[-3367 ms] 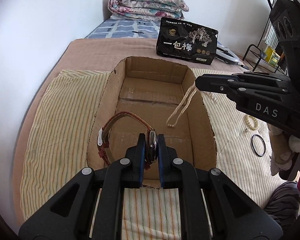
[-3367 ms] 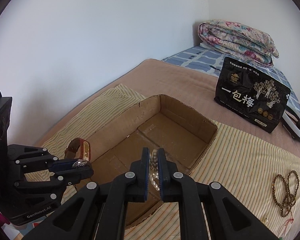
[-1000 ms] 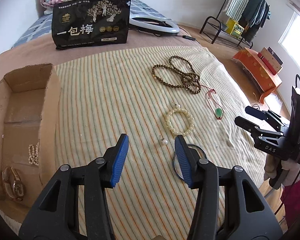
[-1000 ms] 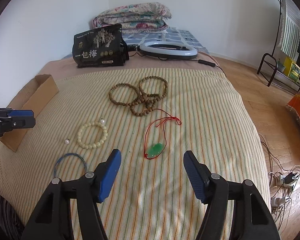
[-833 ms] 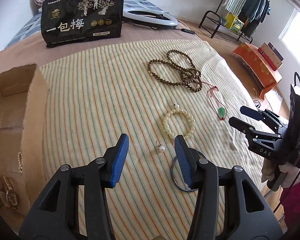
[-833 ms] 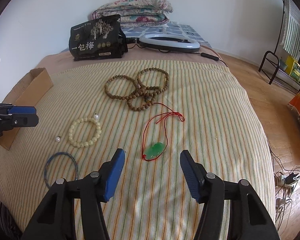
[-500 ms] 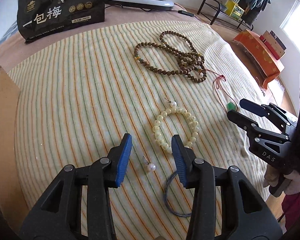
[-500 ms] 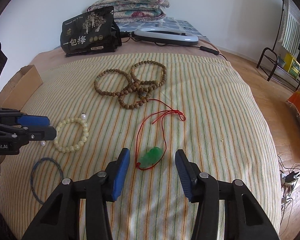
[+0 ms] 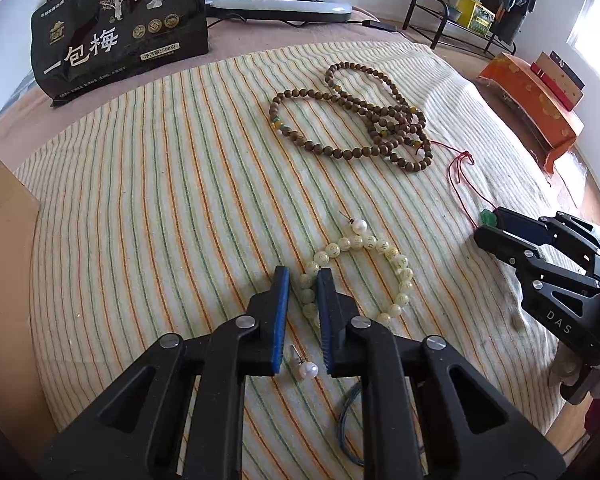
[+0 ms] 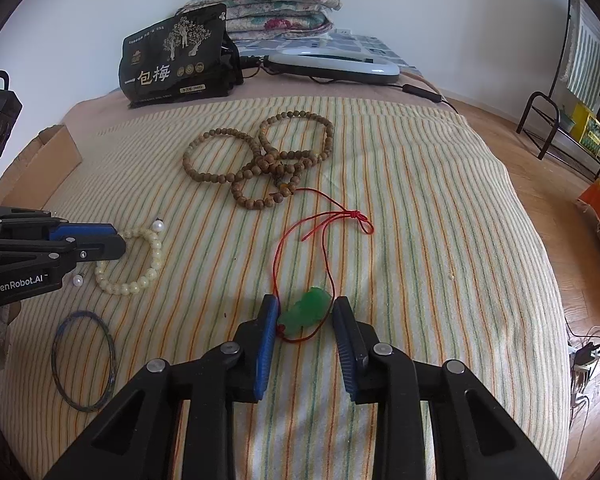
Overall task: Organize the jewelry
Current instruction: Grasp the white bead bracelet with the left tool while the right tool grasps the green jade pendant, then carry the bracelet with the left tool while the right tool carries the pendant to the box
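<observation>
My left gripper [image 9: 303, 280] is open, its blue pads on either side of the near-left arc of a cream bead bracelet [image 9: 396, 264] on the striped cloth. A loose pearl earring [image 9: 308, 370] lies between its fingers, another [image 9: 358, 225] beyond the bracelet. My right gripper [image 10: 305, 308] is open around a green jade pendant [image 10: 306, 310] on a red cord [image 10: 324, 220]. The bracelet [image 10: 140, 280] and left gripper [image 10: 100, 240] also show in the right wrist view. The cardboard box [image 9: 4, 240] stands at the left edge.
A brown wooden bead string [image 9: 356, 120] lies further back. A dark blue bangle [image 10: 82, 360] lies near the cloth's front edge. A black snack bag [image 9: 116, 32] and a ring light [image 10: 332, 64] sit at the back. The bed edge drops off to the right.
Both grippers moved forward and down and narrowed. The left now straddles the cream bracelet, the right straddles the green pendant. Earlier the watch and pearl strand went into the box.
</observation>
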The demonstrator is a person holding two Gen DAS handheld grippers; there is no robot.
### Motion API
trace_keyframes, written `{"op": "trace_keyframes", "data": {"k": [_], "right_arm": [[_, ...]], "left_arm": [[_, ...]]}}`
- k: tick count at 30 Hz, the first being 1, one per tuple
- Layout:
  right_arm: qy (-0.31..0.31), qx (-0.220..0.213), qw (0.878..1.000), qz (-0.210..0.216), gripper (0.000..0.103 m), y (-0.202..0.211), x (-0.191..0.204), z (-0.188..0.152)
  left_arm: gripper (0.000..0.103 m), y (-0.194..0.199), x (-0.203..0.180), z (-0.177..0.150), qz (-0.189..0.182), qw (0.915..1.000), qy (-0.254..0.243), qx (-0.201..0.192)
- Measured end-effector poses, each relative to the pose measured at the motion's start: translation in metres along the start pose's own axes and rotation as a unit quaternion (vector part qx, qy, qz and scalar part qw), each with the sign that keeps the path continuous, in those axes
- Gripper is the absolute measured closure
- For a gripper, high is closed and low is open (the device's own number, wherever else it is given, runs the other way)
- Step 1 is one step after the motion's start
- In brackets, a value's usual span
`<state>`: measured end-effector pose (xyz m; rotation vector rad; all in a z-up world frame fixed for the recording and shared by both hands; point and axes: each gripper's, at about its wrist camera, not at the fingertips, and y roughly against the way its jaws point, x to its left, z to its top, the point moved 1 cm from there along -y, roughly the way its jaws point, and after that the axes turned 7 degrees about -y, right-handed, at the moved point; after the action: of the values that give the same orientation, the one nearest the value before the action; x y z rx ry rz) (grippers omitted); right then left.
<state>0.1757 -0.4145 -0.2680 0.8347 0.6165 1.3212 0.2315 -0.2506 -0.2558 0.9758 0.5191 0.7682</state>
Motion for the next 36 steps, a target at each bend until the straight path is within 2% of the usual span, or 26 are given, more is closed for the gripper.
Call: {"op": "trace_keyframes", "data": {"k": [7, 16, 36], "right_arm": [[-0.007, -0.010, 1.000, 0.001, 0.075, 0.009, -0.001, 0.000], [-0.010, -0.033, 0.999, 0.009, 0.075, 0.035, 0.003, 0.003], [0.007, -0.106, 0.994, 0.022, 0.076, 0.118, 0.025, 0.021]], "left_arm": [[0.098, 0.010, 0.004, -0.001, -0.001, 0.9999, 0.009, -0.006], [0.098, 0.043, 0.009, -0.001, 0.001, 0.9993, 0.017, -0.034], [0.098, 0.118, 0.030, -0.015, 0.008, 0.9948, 0.045, -0.091]]}}
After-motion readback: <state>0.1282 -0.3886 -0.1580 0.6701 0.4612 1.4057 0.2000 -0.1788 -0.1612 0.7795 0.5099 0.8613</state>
